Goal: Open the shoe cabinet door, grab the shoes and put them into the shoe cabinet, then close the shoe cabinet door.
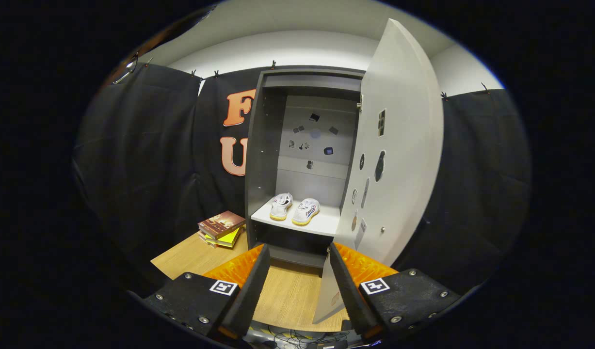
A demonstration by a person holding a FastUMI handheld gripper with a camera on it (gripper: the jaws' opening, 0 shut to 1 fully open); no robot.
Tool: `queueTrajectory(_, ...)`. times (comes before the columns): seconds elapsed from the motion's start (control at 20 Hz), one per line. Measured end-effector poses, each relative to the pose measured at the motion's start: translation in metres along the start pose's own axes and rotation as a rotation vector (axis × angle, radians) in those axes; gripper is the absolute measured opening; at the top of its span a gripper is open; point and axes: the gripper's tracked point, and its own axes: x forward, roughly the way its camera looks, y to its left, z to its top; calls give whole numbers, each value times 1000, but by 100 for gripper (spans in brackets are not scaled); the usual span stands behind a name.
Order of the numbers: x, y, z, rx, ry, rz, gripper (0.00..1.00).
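shoe cabinet (261, 160) stands on the wooden worktop (287, 295) against the booth wall; its door (399, 145) is swung wide open to the right, with the lower corner hanging near my right finger; the pair of white sneakers (295, 208) sits side by side on the pale shelf (321, 224) inside, heels towards me; i judge the loading done and the closing step outstanding; my gripper (297, 276) is spread well apart and holds nothing, with bare worktop between the fingers and the cabinet beyond them.

handling, as judgement: the door is a stiff flat panel, light to swing on its hinges, smooth-faced and likely slippery to pinch; a small knob (383, 230) shows low near its free edge; i would either nip that free edge between the fingers or push the outer face with one finger, far from the hinge for leverage; the sneakers look light and soft and need no further touch; a stack of books (221, 228) lies left of the cabinet, clear of the door's swing.
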Motion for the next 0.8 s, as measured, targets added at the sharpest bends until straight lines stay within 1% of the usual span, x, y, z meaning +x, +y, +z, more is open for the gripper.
queueTrajectory(0.05,-8,-9,1,15,-15,-2,80)
queueTrajectory(0.1,-14,-17,2,35,-31,-4,85)
queueTrajectory(0.2,-23,-39,-1,71,-49,-27,89)
queueTrajectory(0.35,-29,-77,-9,108,-65,-75,90)
queueTrajectory(0.45,-28,-97,-19,139,-57,-90,90)
queueTrajectory(0.55,-26,-107,-26,171,-57,-69,90)
queueTrajectory(0.8,-8,-120,-37,259,-63,27,90)
